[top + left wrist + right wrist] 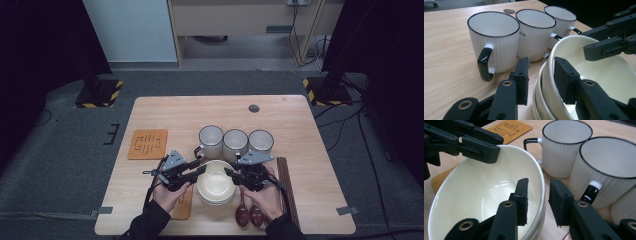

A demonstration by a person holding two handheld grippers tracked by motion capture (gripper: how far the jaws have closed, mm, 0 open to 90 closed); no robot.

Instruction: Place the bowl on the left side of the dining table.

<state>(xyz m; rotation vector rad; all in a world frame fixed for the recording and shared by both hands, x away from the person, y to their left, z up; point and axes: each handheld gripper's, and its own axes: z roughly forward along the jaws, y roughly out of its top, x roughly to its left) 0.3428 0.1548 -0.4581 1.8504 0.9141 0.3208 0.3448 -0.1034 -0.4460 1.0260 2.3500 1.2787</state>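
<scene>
We straddle opposite rims of the top bowl [216,184], stacked mid-counter before three mugs [235,142]: left gripper [540,77] and right gripper [537,200] apart, unclamped. Next, we judge: clamp evenly, then lift.

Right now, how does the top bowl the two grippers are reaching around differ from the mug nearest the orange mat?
The top bowl is wide, shallow and cream; the mug is tall, white and ribbed. The bowl sits nested on other bowls, while the mug stands directly on the table. The mug has a black rim and handle; the bowl has neither. Both are upright and look empty.
</scene>
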